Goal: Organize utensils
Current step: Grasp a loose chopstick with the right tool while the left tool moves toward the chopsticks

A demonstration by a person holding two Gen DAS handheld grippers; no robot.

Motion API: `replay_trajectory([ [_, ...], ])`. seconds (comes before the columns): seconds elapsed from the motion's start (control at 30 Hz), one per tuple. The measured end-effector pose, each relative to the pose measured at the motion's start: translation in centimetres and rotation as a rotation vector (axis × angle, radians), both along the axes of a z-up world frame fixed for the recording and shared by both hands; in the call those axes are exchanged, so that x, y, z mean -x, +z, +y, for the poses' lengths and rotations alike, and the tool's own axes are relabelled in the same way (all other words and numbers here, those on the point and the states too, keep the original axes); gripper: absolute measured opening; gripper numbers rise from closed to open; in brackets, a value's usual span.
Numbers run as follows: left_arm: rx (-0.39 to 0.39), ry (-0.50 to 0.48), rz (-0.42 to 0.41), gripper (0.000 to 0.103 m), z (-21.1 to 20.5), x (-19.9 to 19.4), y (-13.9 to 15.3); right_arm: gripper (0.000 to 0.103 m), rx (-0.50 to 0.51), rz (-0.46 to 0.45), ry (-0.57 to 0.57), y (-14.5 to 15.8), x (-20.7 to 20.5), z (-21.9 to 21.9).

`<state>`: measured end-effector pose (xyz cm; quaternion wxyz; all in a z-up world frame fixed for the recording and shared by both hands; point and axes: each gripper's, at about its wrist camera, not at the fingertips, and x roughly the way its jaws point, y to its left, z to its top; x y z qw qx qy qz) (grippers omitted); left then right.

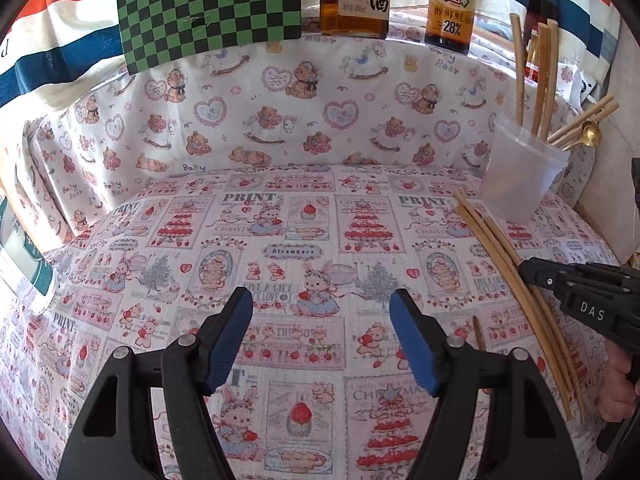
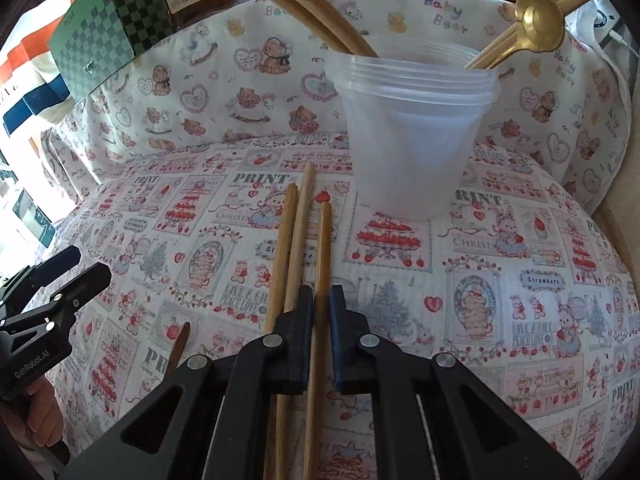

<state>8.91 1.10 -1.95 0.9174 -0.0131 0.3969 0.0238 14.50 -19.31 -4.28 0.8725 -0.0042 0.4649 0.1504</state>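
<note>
Three wooden chopsticks (image 2: pixel 298 236) lie side by side on the printed tablecloth, pointing at a translucent plastic cup (image 2: pixel 412 136). The cup holds more wooden chopsticks (image 1: pixel 538 80) and a gold spoon (image 2: pixel 538 20). My right gripper (image 2: pixel 320 312) is nearly closed around the rightmost chopstick (image 2: pixel 324 248), its blue pads against it. It also shows in the left wrist view (image 1: pixel 532 276), over the chopsticks (image 1: pixel 504 252). My left gripper (image 1: pixel 320 320) is open and empty above the cloth, left of the chopsticks. It also shows at the left of the right wrist view (image 2: pixel 76 268).
Sauce bottles (image 1: pixel 450 4) and a green checkered box (image 1: pixel 212 12) stand on a raised ledge behind the table. A thin dark stick (image 2: pixel 180 344) lies on the cloth left of the chopsticks. A wall borders the table on the right.
</note>
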Motion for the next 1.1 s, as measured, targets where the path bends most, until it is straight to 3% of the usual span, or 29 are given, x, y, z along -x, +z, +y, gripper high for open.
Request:
replay_trajectory([
  [0.1, 0.034, -0.019, 0.019, 0.070, -0.1, -0.1, -0.2, 0.008, 0.062, 0.065, -0.059, 0.4, 0.4, 0.0],
  [0.23, 0.021, 0.001, 0.016, 0.067, -0.1, -0.1, -0.3, 0.008, -0.032, 0.196, -0.030, 1.4, 1.8, -0.5],
  [0.3, 0.014, 0.006, 0.006, 0.067, 0.0, -0.1, -0.2, 0.009, -0.035, 0.164, -0.053, 2.1, 2.2, -0.8],
  [0.4, 0.013, 0.006, -0.007, 0.067, 0.1, 0.1, 0.1, 0.018, -0.037, 0.115, -0.057, 2.5, 2.2, -1.2],
  [0.53, 0.009, -0.002, -0.018, 0.067, 0.0, 0.3, 0.3, 0.020, -0.091, 0.121, -0.058, 1.8, 1.1, -1.5],
  [0.8, 0.009, -0.001, -0.011, 0.067, 0.1, 0.2, 0.2, 0.020, 0.048, -0.014, -0.134, 1.4, -0.5, -1.3],
  [1.0, 0.025, 0.009, -0.002, 0.067, 0.5, 0.0, 0.2, 0.019, -0.041, 0.038, -0.124, 0.6, -2.1, -2.7],
  [1.1, 0.024, 0.020, -0.002, 0.067, 0.7, -0.1, 0.2, 0.019, -0.039, 0.028, -0.109, 0.5, -2.2, -2.5],
])
